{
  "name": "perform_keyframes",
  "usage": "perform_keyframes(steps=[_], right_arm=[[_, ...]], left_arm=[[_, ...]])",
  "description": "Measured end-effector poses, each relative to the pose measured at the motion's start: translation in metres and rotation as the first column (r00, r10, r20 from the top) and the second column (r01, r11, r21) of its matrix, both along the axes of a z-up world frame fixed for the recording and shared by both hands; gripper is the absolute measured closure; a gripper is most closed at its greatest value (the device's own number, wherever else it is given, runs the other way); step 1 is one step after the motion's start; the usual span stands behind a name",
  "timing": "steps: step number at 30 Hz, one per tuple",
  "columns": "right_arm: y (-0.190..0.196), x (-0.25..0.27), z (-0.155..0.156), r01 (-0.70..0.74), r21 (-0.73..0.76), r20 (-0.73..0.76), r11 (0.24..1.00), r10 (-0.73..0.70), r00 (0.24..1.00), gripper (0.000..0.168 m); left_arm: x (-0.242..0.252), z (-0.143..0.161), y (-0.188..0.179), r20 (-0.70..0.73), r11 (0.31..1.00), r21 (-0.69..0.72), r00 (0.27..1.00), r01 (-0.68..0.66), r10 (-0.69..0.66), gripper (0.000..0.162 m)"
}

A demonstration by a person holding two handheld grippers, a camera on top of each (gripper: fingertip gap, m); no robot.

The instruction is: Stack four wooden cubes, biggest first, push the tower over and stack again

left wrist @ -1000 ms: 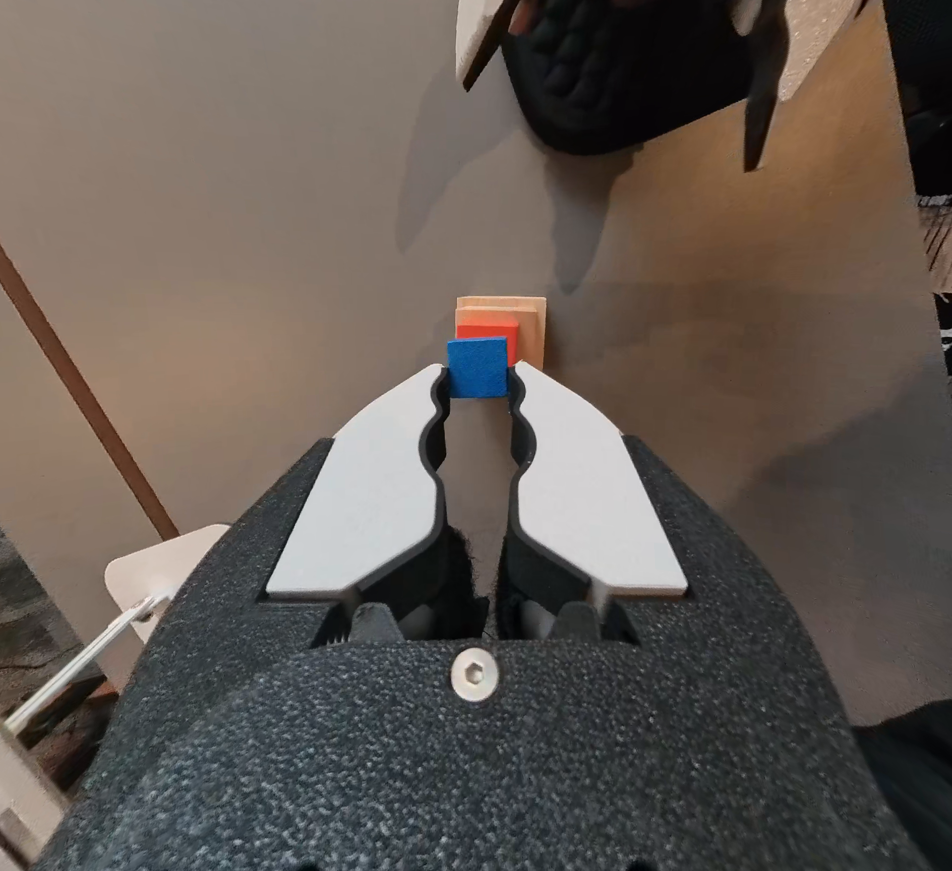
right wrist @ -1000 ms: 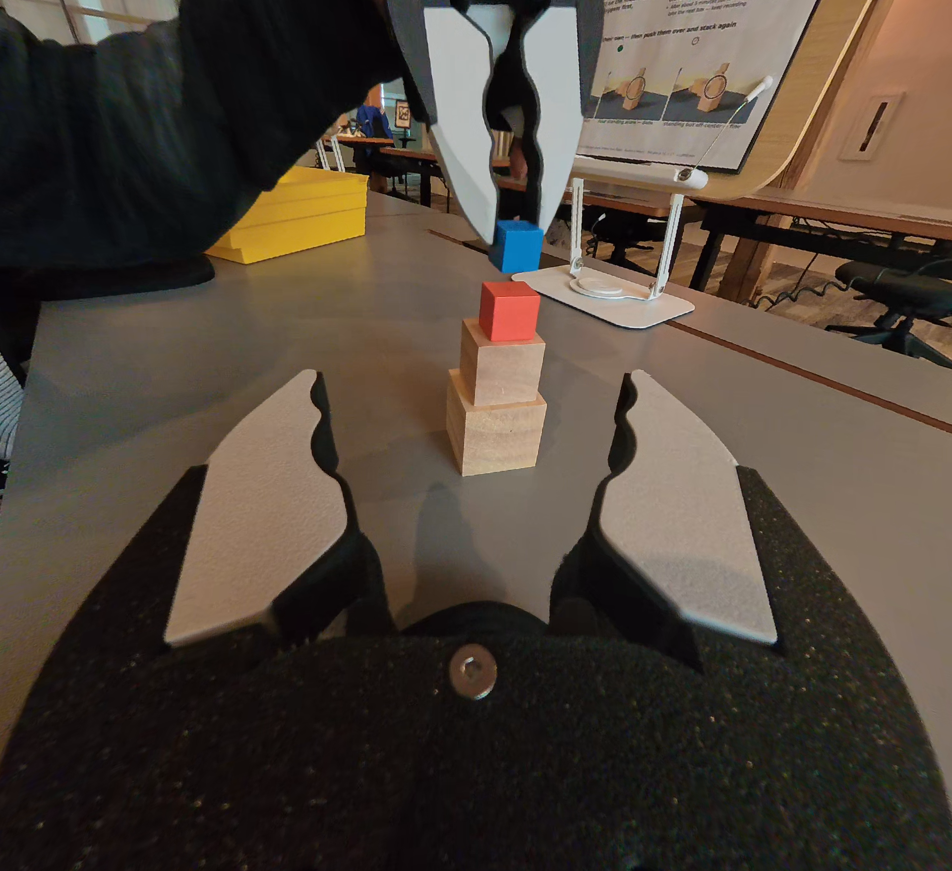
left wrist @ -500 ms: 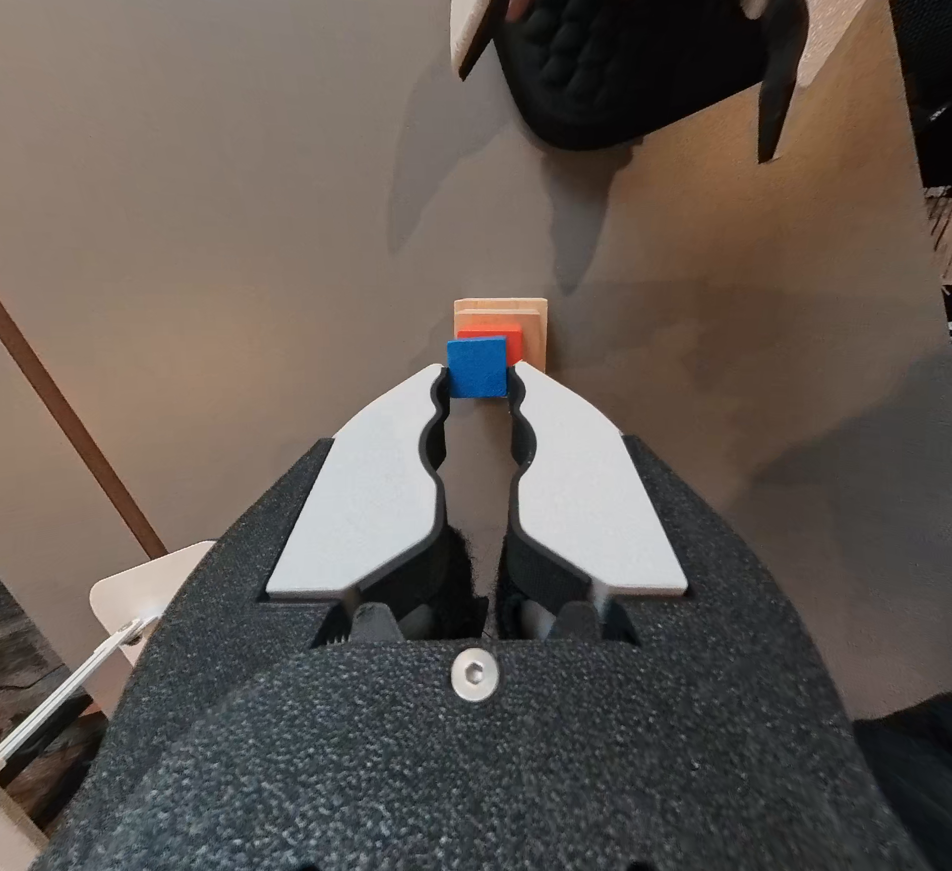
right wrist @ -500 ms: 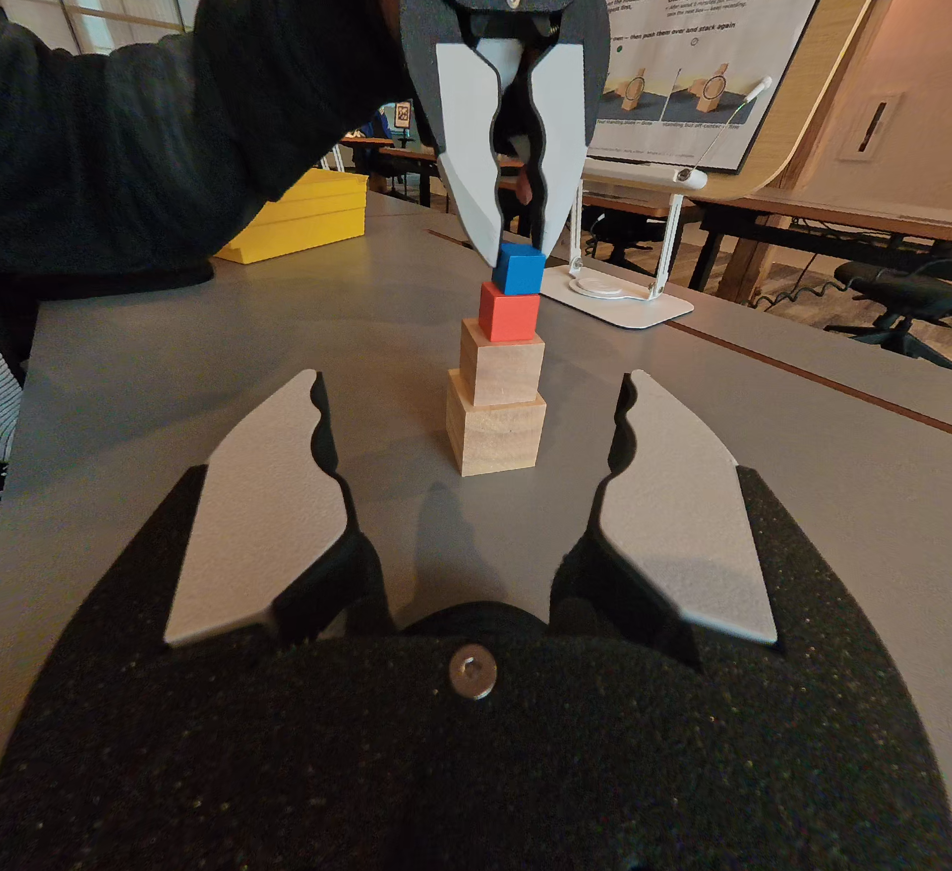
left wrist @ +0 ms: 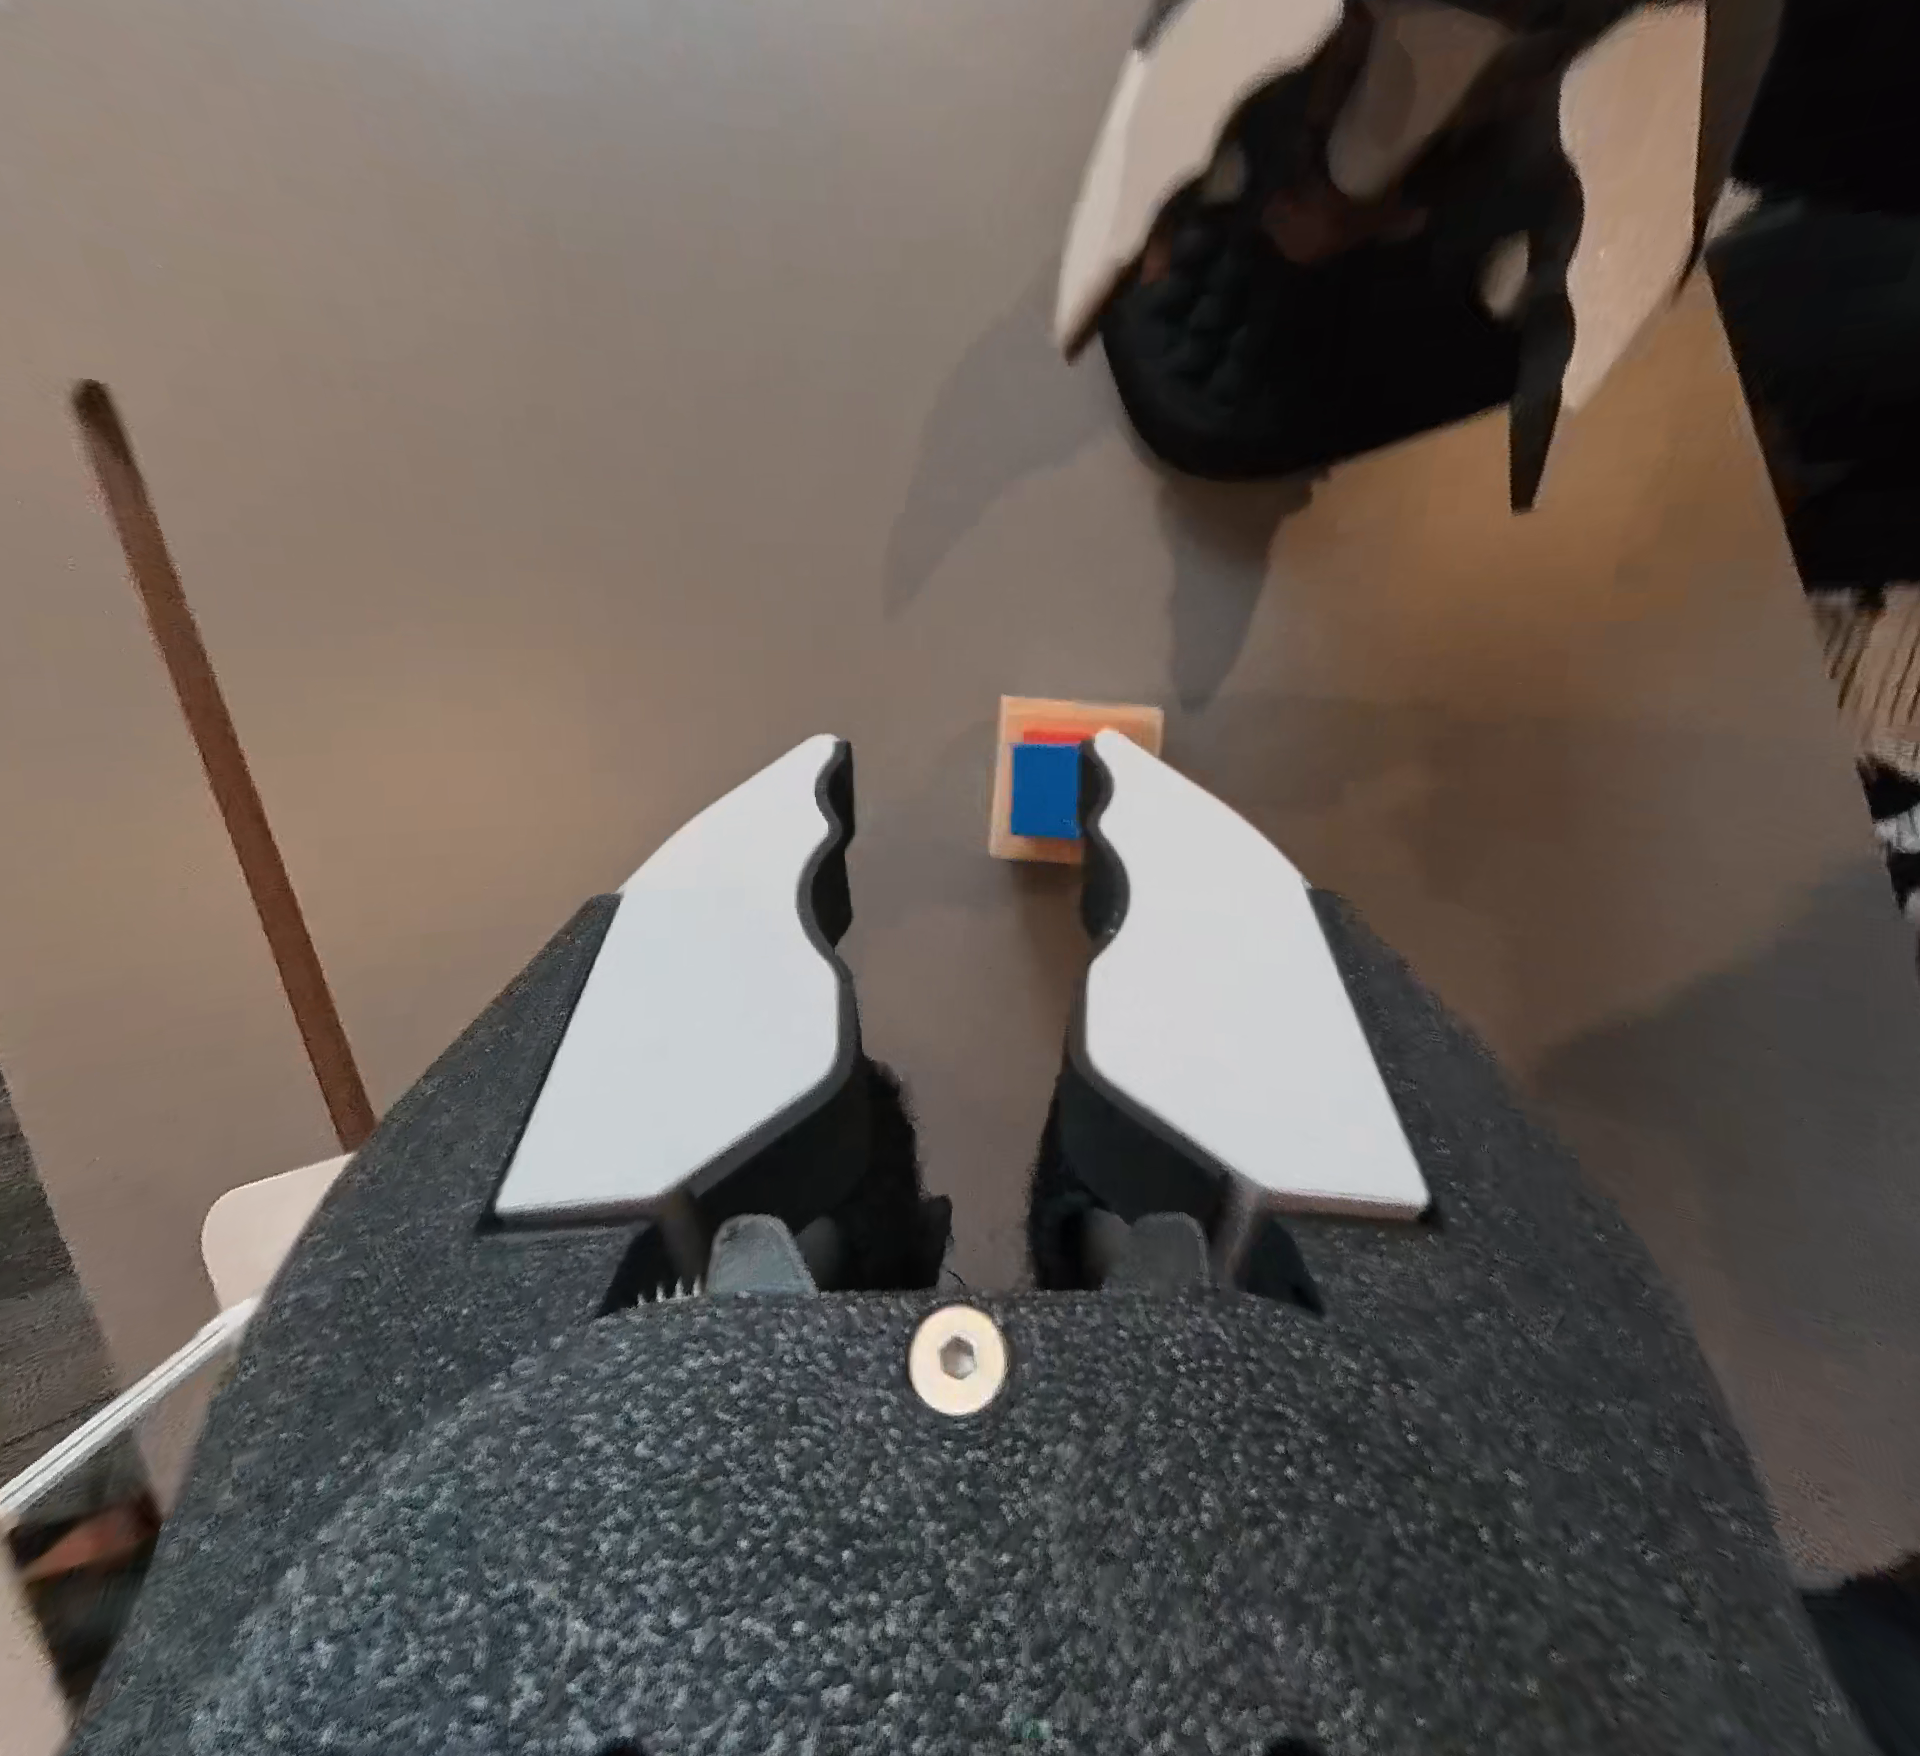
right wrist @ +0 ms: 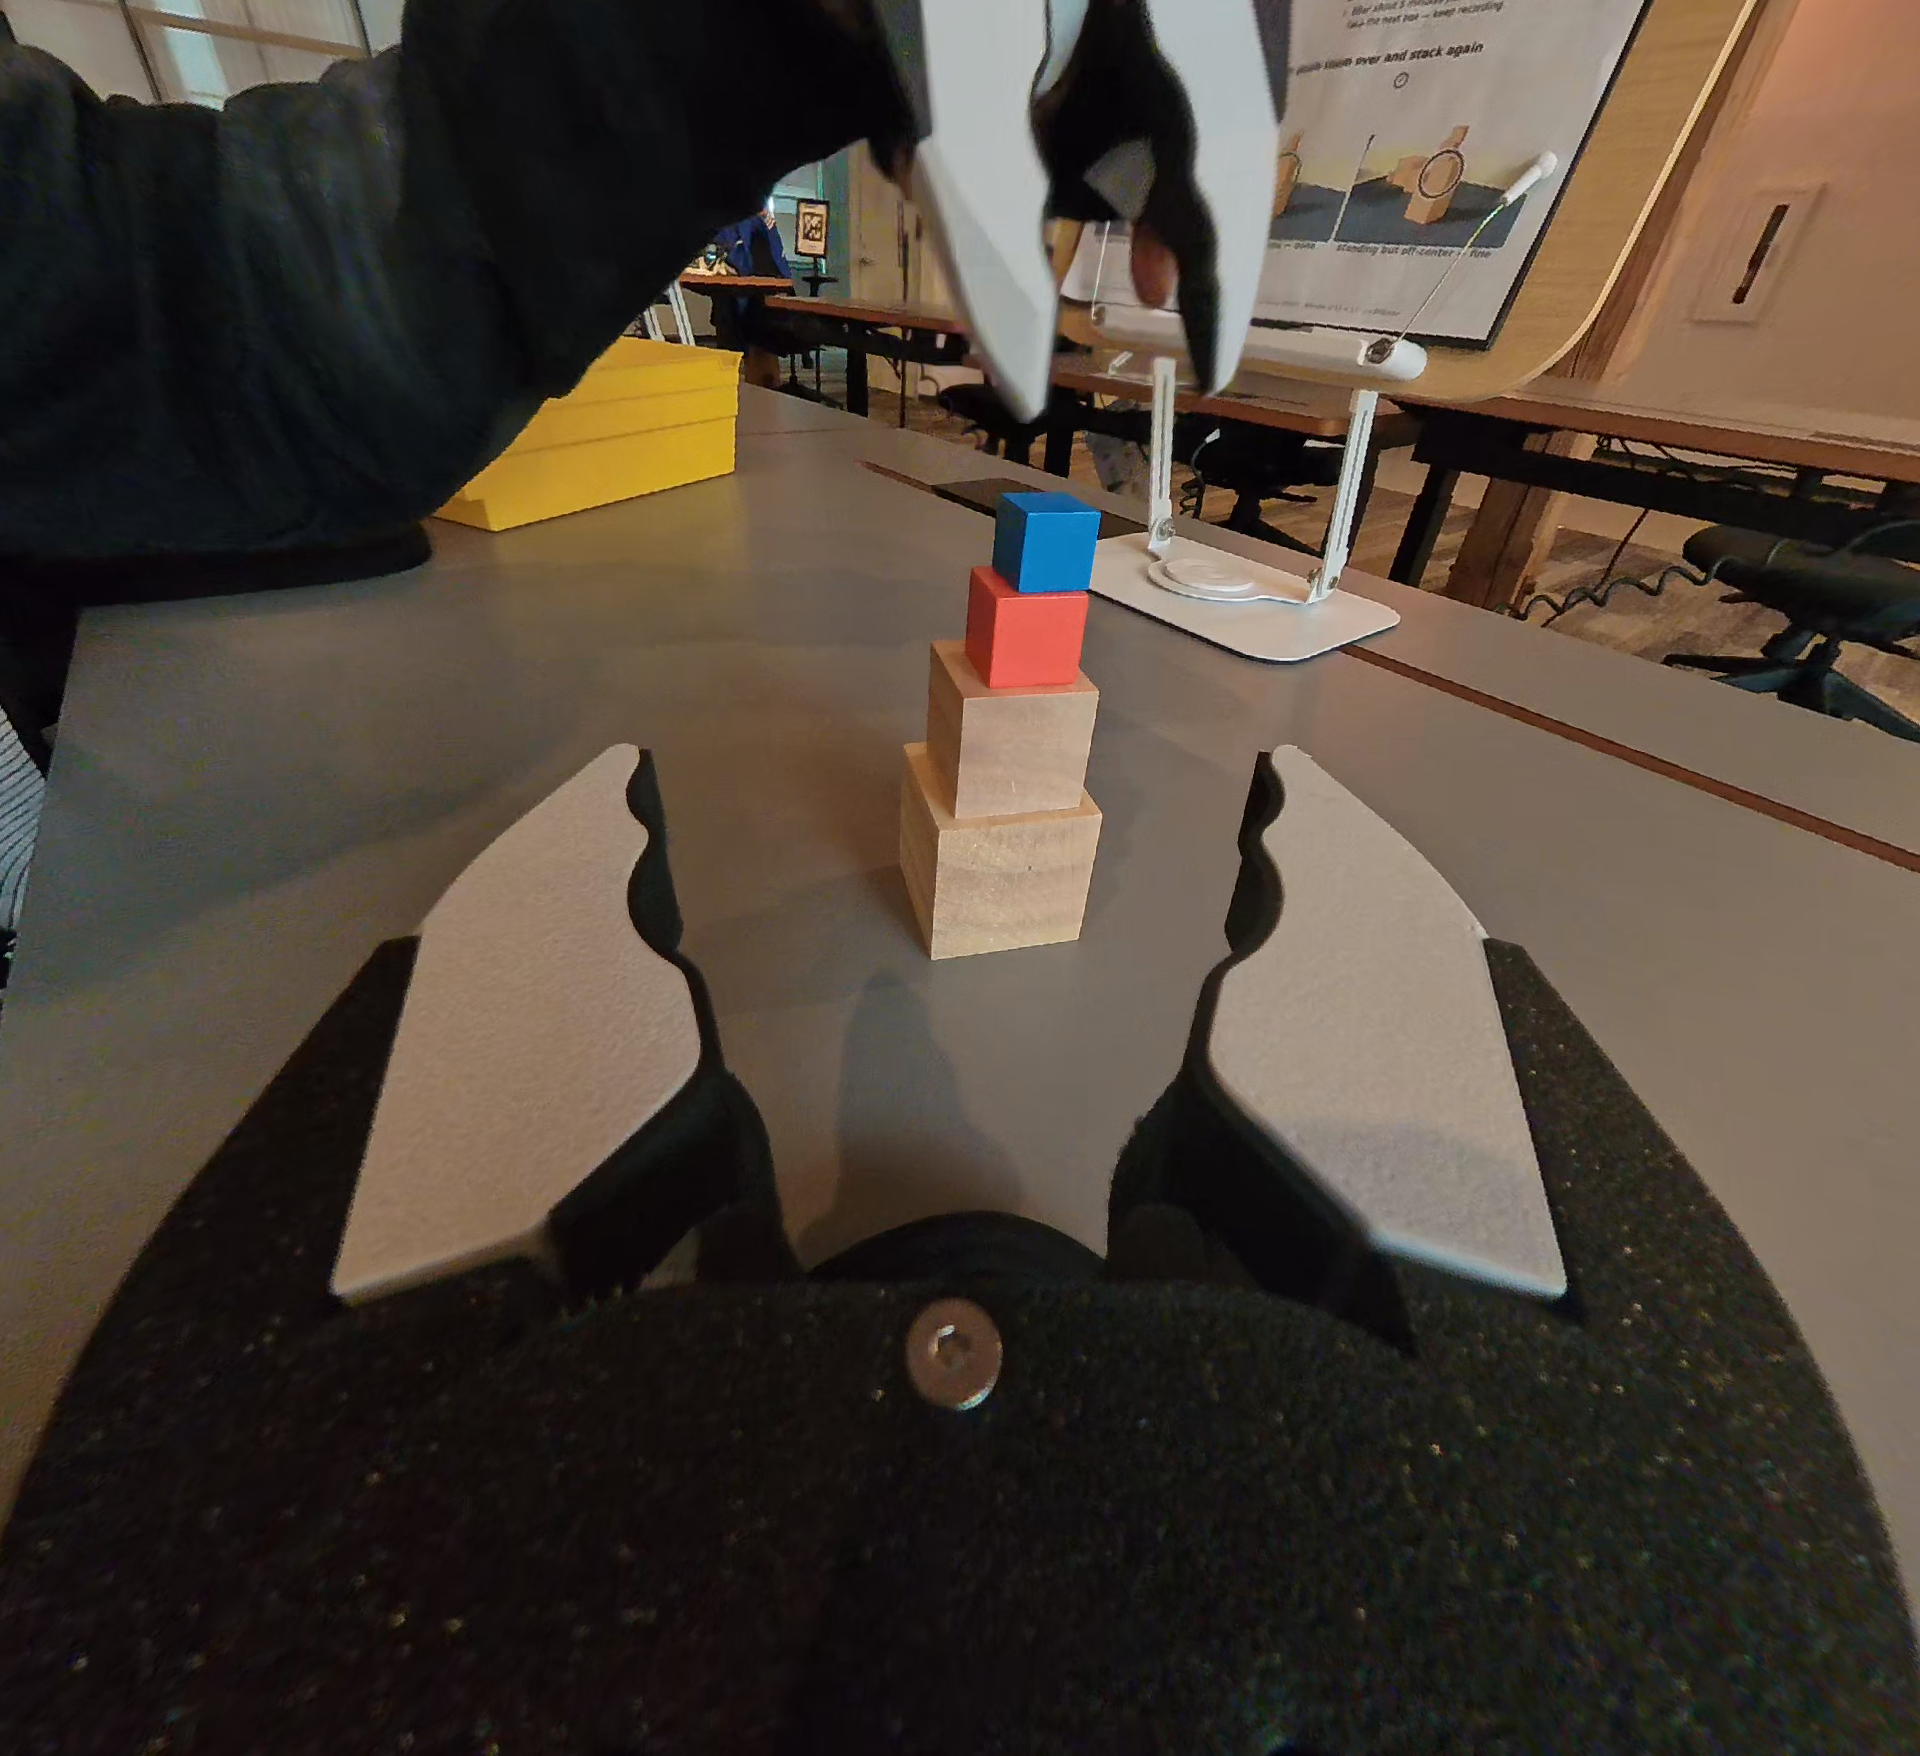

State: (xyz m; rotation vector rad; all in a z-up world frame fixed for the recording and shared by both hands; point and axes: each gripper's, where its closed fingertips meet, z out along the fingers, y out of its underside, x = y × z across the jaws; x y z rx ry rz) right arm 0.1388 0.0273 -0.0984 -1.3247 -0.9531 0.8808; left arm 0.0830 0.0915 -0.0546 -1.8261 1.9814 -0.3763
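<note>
A tower of four cubes stands on the grey table (right wrist: 312,823): a large plain wood cube (right wrist: 1000,875) at the bottom, a smaller plain wood cube (right wrist: 1013,732), a red cube (right wrist: 1027,626), and a blue cube (right wrist: 1044,540) on top. My left gripper (right wrist: 1117,392) hangs open and empty above the tower. From above, the blue cube (left wrist: 1046,790) sits on the stack just ahead of the left gripper (left wrist: 966,756). My right gripper (right wrist: 951,766) is open and empty, low on the table in front of the tower.
A yellow box (right wrist: 613,439) stands at the back left. A white stand on a flat base (right wrist: 1247,605) stands behind the tower, with an instruction board (right wrist: 1455,44) behind it. A dark sleeve (right wrist: 312,252) crosses the upper left. A brown seam (left wrist: 218,761) crosses the table.
My left gripper set the blue cube on the red cube, opened, and rose away above the tower. My right gripper has stayed put and open.
</note>
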Motion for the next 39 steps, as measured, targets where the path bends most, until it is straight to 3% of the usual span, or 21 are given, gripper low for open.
perform_keyframes(steps=[2,3,4,13,22,33,39], right_arm=[[0.000,0.000,0.000,0.000,-0.001,-0.002,1.000,0.000,1.000,0.064],[0.000,0.000,0.000,0.000,-0.001,-0.004,1.000,0.000,1.000,0.064],[0.000,0.001,0.000,0.001,-0.002,-0.005,1.000,-0.001,1.000,0.064],[0.000,0.001,0.001,0.002,0.001,-0.006,1.000,-0.002,1.000,0.064],[0.001,0.003,0.002,0.011,-0.002,-0.017,1.000,-0.011,1.000,0.064],[0.001,0.003,0.002,0.012,-0.002,-0.021,1.000,-0.012,1.000,0.064],[0.000,0.003,0.002,0.012,-0.002,-0.021,1.000,-0.012,1.000,0.064]], left_arm=[[0.008,0.011,0.006,0.075,0.999,-0.009,0.997,-0.034,0.034,0.141],[0.012,0.014,0.006,0.100,0.999,-0.014,0.994,-0.038,0.040,0.160],[0.015,0.016,0.004,0.111,0.999,-0.018,0.993,-0.034,0.036,0.162],[0.025,-0.014,-0.019,-0.173,0.998,0.005,0.983,0.068,-0.066,0.162],[0.025,-0.056,-0.021,-0.488,0.995,0.009,0.868,0.104,-0.087,0.162],[0.018,-0.066,-0.023,-0.602,0.996,0.015,0.796,0.084,-0.058,0.162],[0.010,-0.078,-0.027,-0.697,0.998,0.012,0.716,0.061,-0.036,0.162]])
